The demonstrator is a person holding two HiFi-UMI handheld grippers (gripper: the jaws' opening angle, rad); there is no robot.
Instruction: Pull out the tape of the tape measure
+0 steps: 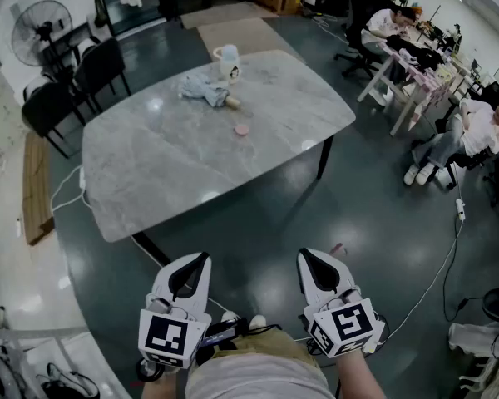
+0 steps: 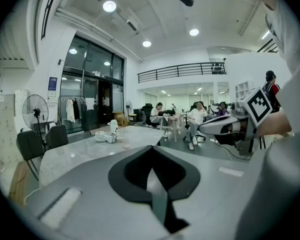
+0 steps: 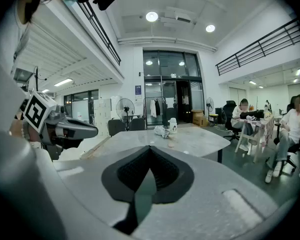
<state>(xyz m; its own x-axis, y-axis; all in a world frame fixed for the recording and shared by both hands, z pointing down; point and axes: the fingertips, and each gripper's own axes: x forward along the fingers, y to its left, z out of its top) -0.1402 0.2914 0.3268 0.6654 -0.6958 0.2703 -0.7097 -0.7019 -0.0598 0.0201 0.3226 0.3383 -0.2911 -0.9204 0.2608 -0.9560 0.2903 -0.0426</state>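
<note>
A small pink round object (image 1: 242,129), perhaps the tape measure, lies on the grey marble table (image 1: 150,165); it is too small to tell for sure. It also shows in the left gripper view (image 2: 126,145) and the right gripper view (image 3: 171,144). Both grippers hang over the floor, well short of the table's near edge, close to the person's body. My left gripper (image 1: 200,258) is shut with nothing in it, its jaws pressed together (image 2: 151,149). My right gripper (image 1: 308,255) is likewise shut and holds nothing (image 3: 150,148).
A white cup (image 1: 227,61) and a crumpled cloth (image 1: 206,88) sit at the table's far end. Black chairs (image 1: 75,81) and a fan (image 1: 40,27) stand at the left. People sit at desks on the right (image 1: 474,127). A cable (image 1: 437,277) runs across the floor.
</note>
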